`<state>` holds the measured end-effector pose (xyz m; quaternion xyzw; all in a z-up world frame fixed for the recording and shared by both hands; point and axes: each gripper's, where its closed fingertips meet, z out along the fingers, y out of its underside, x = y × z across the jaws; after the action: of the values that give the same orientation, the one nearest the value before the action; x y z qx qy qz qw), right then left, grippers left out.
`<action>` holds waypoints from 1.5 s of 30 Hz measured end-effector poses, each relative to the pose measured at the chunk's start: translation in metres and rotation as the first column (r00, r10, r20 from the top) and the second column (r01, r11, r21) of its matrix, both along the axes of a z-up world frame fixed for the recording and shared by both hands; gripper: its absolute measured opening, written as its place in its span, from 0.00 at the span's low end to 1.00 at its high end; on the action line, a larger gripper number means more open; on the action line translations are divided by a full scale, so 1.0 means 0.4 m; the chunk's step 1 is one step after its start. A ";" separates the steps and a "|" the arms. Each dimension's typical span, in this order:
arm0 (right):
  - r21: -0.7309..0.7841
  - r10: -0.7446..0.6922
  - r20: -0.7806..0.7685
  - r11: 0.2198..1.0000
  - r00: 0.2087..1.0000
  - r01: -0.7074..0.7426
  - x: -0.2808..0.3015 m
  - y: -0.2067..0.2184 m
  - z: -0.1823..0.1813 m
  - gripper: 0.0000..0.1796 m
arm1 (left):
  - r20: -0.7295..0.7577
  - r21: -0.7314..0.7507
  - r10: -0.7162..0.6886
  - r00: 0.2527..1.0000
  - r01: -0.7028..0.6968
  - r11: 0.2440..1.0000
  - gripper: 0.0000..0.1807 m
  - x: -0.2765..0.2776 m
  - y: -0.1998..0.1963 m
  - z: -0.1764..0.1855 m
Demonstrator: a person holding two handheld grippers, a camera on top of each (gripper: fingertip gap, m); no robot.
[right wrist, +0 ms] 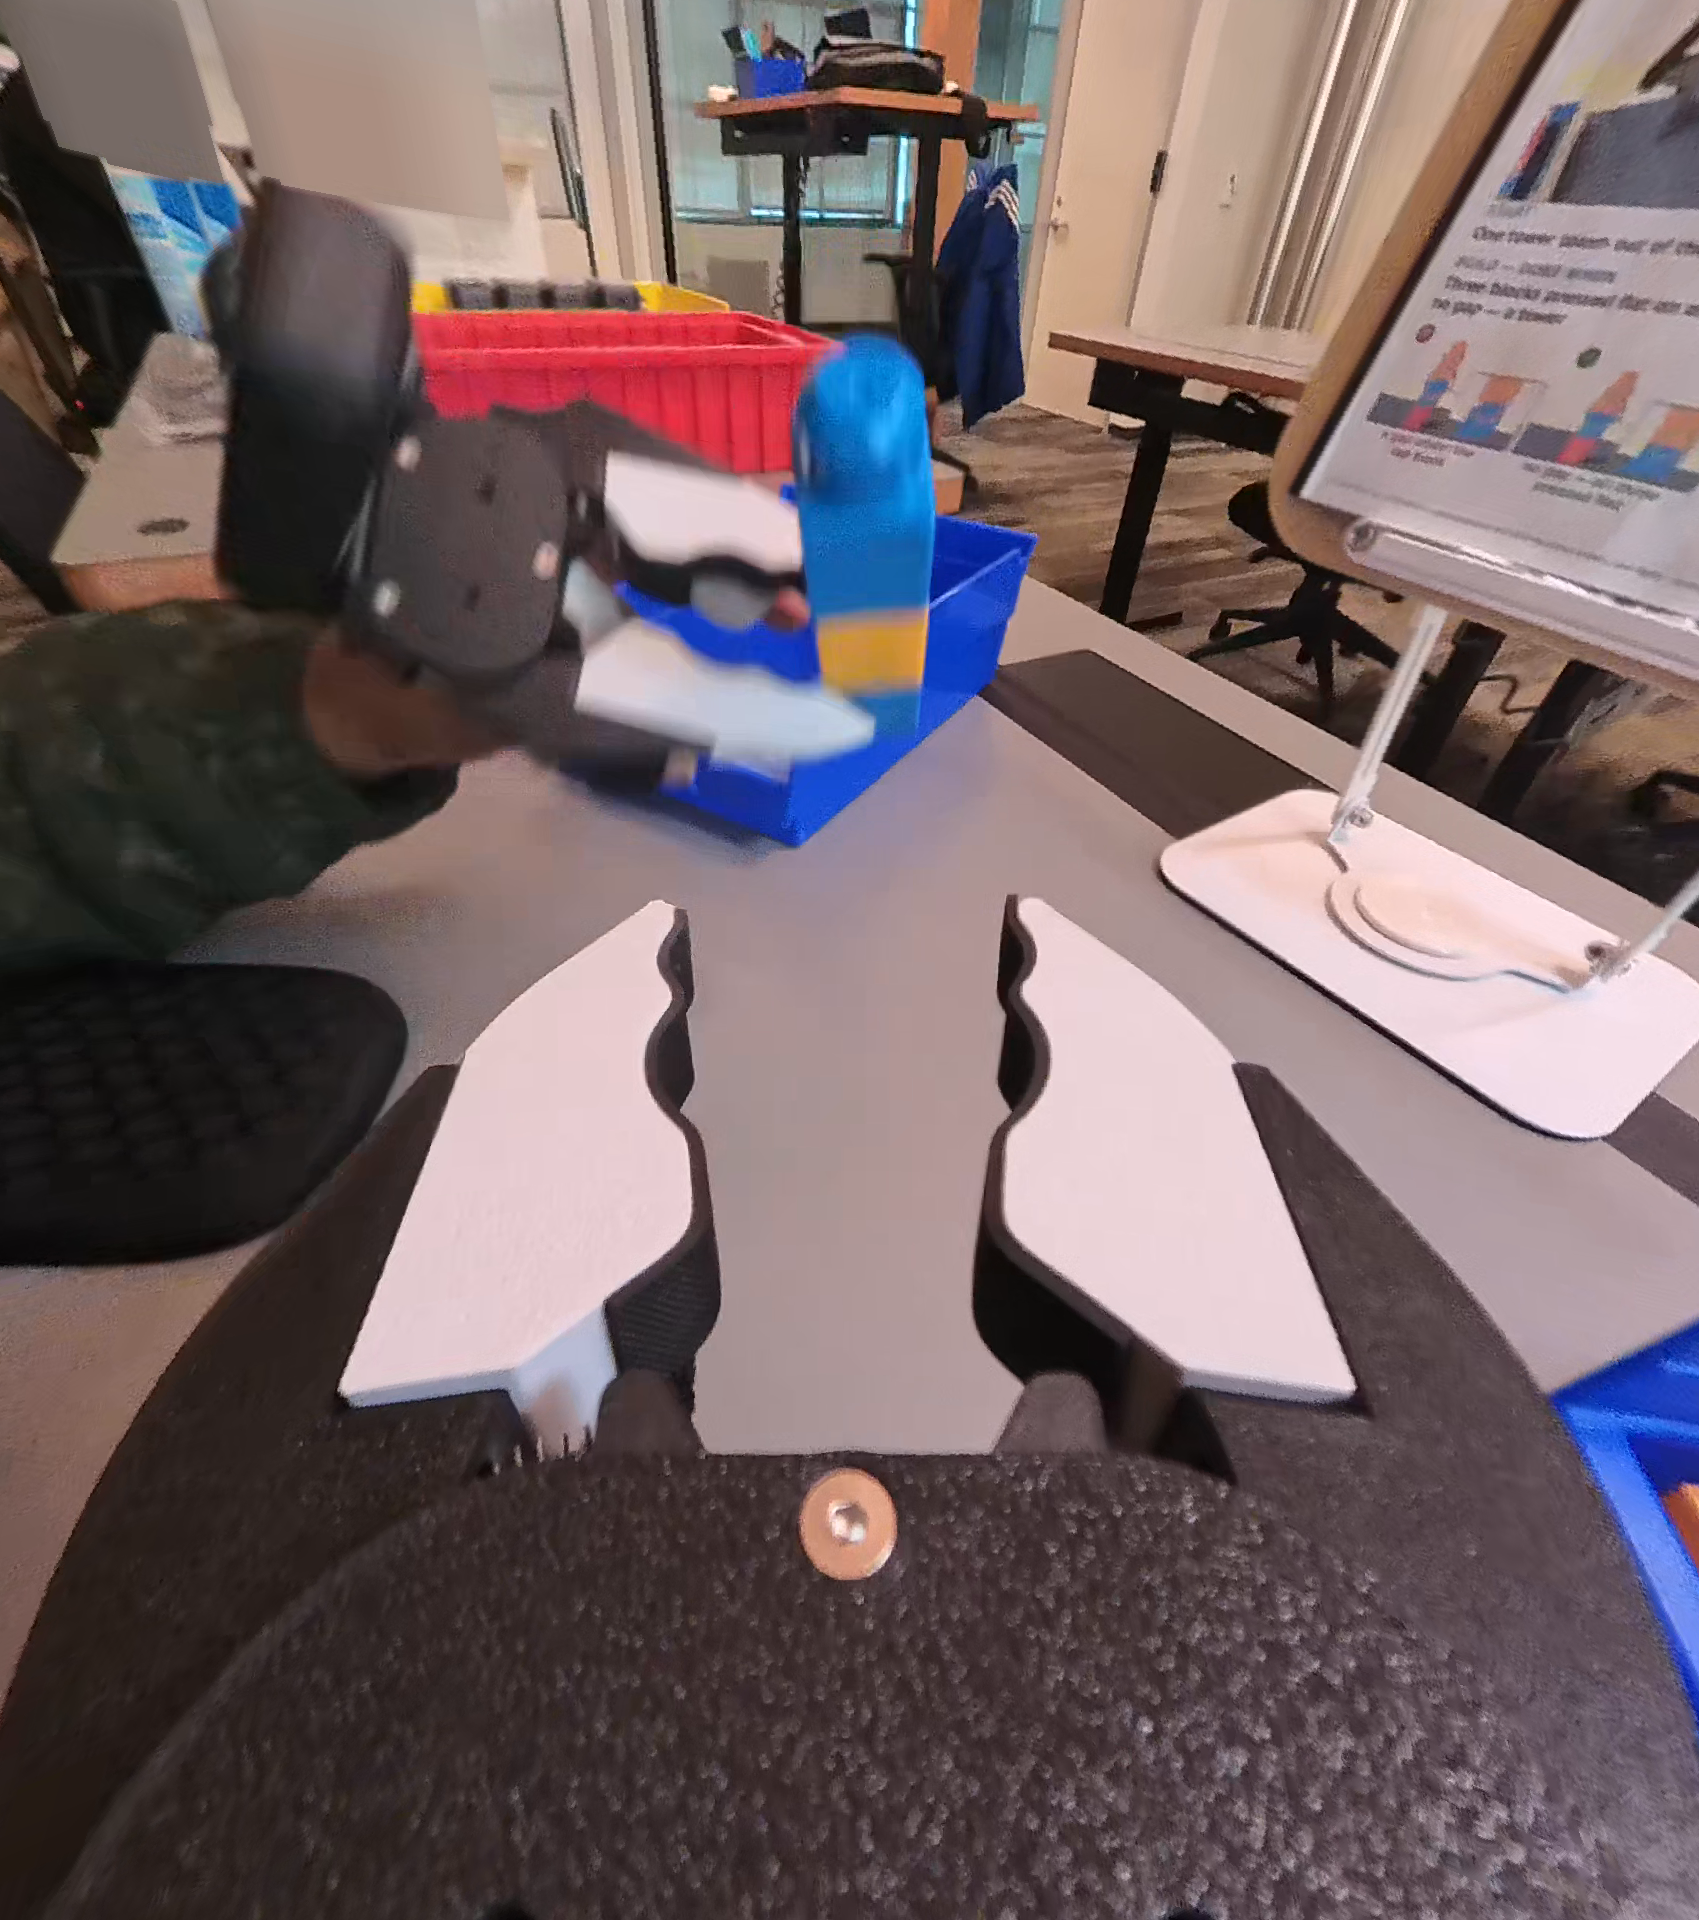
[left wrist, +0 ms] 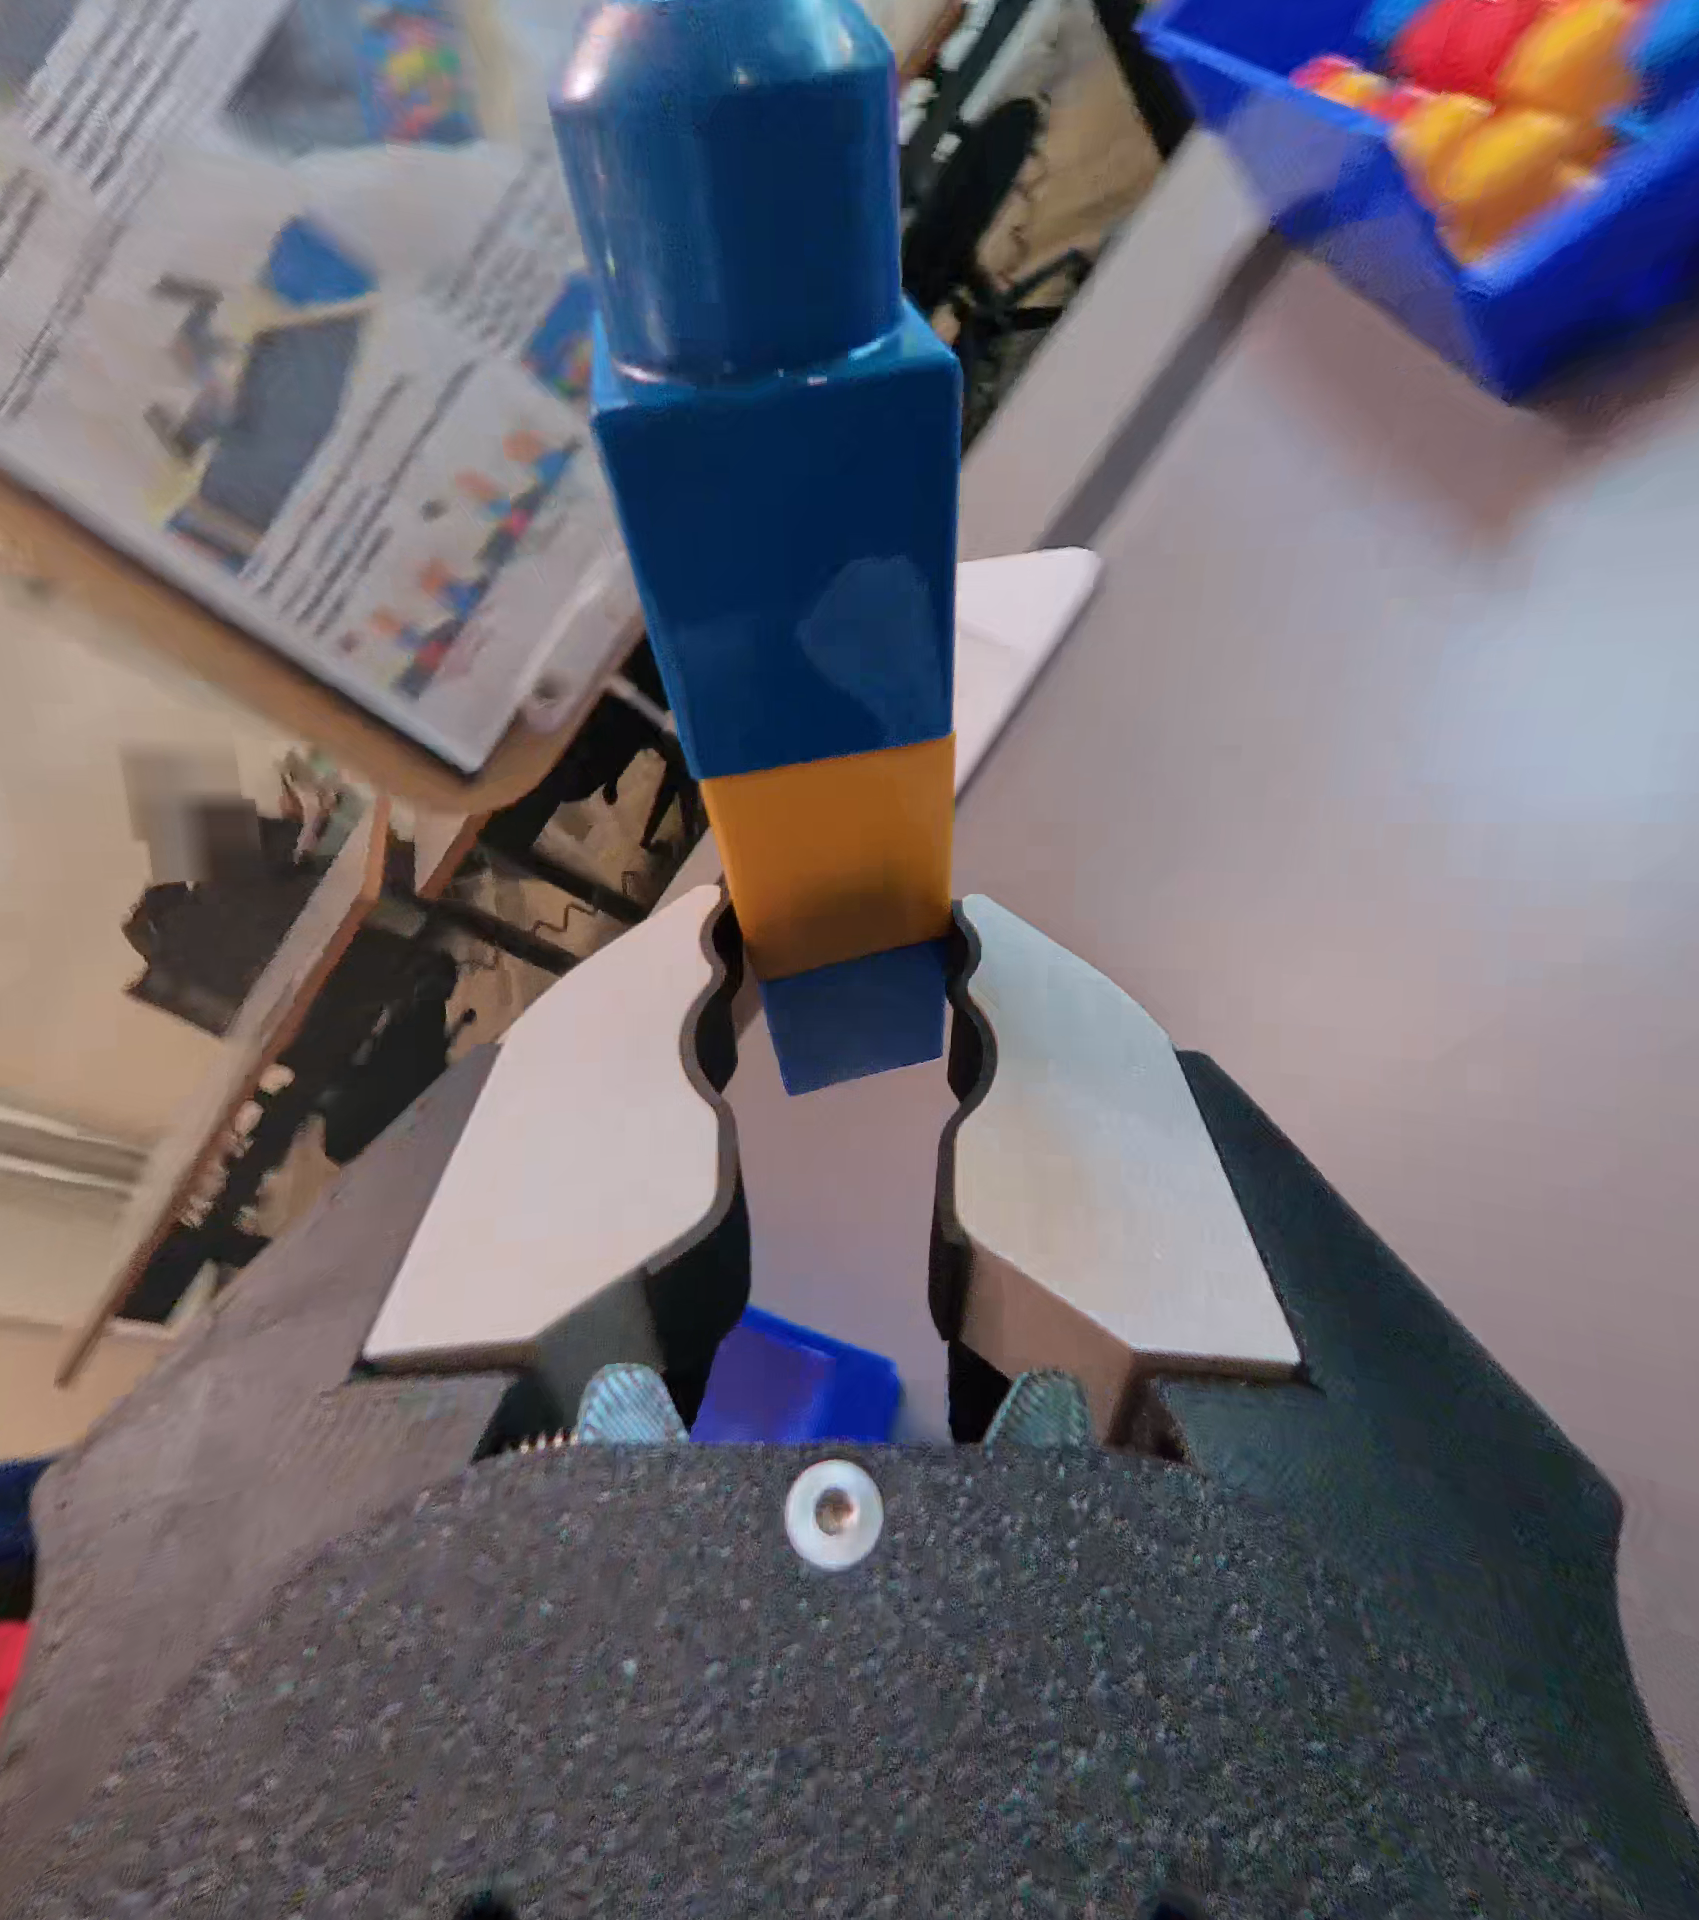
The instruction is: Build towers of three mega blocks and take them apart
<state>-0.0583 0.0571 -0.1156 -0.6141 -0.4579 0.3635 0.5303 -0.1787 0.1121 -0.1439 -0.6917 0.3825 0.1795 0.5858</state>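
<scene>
Left claw [left wrist: 840, 951] clamps a three-block plastic tower [left wrist: 803, 582], blue-orange-blue, held above the grey desk [right wrist: 876, 862]; right claw [right wrist: 845, 935] gapes empty. Far left: blue plastic bin [right wrist: 938, 644]; right: printed instruction sheet on white stand [right wrist: 1427, 966].

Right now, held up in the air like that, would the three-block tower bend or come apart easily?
Probably stiff: the tower looks straight, its blocks flush with no gaps. It likely weighs little, since the left hand-held gripper carries it by the low end alone. Held so low, the tall dark blue block gives leverage, so a knock might snap a joint.
</scene>
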 end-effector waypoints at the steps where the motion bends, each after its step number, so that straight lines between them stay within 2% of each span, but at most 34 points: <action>1: 0.012 -0.008 0.010 1.000 1.000 0.008 -0.013 -0.005 0.002 0.33 | -0.064 0.003 -0.021 0.998 0.021 1.000 0.21 0.035 -0.024 -0.025; 5: 0.026 -0.030 0.112 0.999 0.993 0.027 -0.061 -0.017 -0.054 0.35 | -0.191 -0.016 -0.086 0.978 0.085 0.996 0.21 0.123 -0.096 -0.107; 7: 0.004 -0.006 0.160 1.000 0.987 0.005 -0.073 -0.026 -0.101 0.22 | -0.262 -0.020 -0.096 0.960 0.094 0.995 0.21 0.131 -0.109 -0.132; 9: 0.006 0.023 0.166 1.000 0.986 -0.025 -0.070 -0.029 -0.122 0.21 | -0.300 -0.024 -0.155 0.941 0.156 0.988 0.22 0.134 -0.116 -0.149; 10: 0.012 0.050 0.181 0.999 0.982 -0.053 -0.066 -0.030 -0.130 0.21 | -0.261 -0.054 -0.207 0.943 0.200 0.978 0.24 0.138 -0.123 -0.160; 12: 0.039 0.130 0.178 0.989 0.975 -0.139 -0.056 -0.040 -0.133 0.21 | -0.106 -0.152 -0.301 0.948 0.284 0.947 0.37 0.150 -0.144 -0.176; 15: 0.042 0.266 0.173 0.960 0.948 -0.277 -0.042 -0.070 -0.150 0.21 | 0.129 -0.219 -0.408 0.904 0.427 0.877 0.40 0.166 -0.181 -0.157; 19: 0.004 0.438 0.064 0.898 0.897 -0.439 -0.050 -0.140 -0.128 0.21 | 0.285 -0.232 -0.531 0.798 0.595 0.769 0.39 0.211 -0.234 -0.154; 21: 0.014 0.471 0.085 0.881 0.878 -0.473 -0.054 -0.160 -0.135 0.21 | 0.301 -0.252 -0.587 0.752 0.656 0.711 0.23 0.234 -0.271 -0.166; 28: 0.029 0.436 0.113 0.897 0.893 -0.442 -0.049 -0.146 -0.146 0.20 | 0.305 -0.304 -0.563 0.768 0.639 0.707 0.23 0.222 -0.275 -0.167; 33: 0.028 0.431 0.128 0.899 0.893 -0.438 -0.038 -0.141 -0.146 0.19 | 0.250 -0.357 -0.547 0.799 0.601 0.715 0.22 0.201 -0.267 -0.203; 40: 0.004 0.431 0.232 0.896 0.872 -0.444 -0.019 -0.140 -0.163 0.18 | 0.248 -0.367 -0.566 0.786 0.617 0.696 0.21 0.200 -0.274 -0.202; 42: -0.006 0.441 0.255 0.891 0.861 -0.454 -0.005 -0.143 -0.150 0.17 | 0.251 -0.366 -0.570 0.783 0.622 0.693 0.21 0.199 -0.278 -0.192; 43: -0.002 0.436 0.250 0.893 0.865 -0.450 0.011 -0.137 -0.129 0.17 | 0.202 -0.391 -0.547 0.813 0.579 0.716 0.21 0.178 -0.266 -0.203; 44: 0.012 0.421 0.214 0.901 0.882 -0.433 0.037 -0.123 -0.091 0.17 | 0.185 -0.397 -0.528 0.829 0.555 0.731 0.21 0.156 -0.256 -0.210; 45: 0.031 0.398 0.158 0.913 0.904 -0.408 0.073 -0.102 -0.040 0.17 | 0.244 -0.390 -0.518 0.820 0.572 0.722 0.21 0.149 -0.257 -0.202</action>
<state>-0.0292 0.0164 -0.1315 -0.5143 -0.6242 0.4040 0.4274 -0.1193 0.0092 -0.2246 -0.6728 0.5641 -0.1346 0.4593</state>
